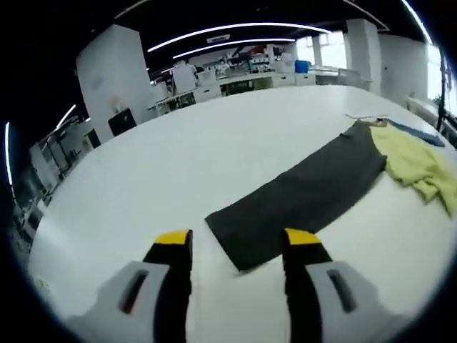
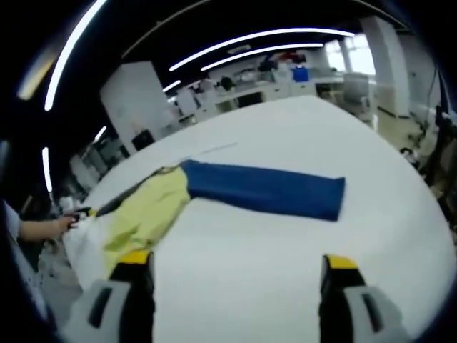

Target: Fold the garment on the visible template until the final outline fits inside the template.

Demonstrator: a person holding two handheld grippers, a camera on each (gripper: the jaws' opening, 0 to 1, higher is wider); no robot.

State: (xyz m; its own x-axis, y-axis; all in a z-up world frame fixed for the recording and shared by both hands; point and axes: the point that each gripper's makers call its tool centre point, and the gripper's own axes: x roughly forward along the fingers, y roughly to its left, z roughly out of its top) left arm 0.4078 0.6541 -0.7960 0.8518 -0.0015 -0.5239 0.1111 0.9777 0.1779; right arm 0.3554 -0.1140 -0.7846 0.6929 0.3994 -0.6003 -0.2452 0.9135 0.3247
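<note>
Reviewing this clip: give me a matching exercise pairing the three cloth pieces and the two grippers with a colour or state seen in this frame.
Column one:
1. long flat cloth strip in the left gripper view
2. long flat cloth strip in the right gripper view
3. crumpled cloth lying between them
4. left gripper and right gripper

Column two:
A. yellow-green
B. open, holding nothing
C. dark grey
D. blue

Pairs: 1-C, 2-D, 3-A, 4-B
</note>
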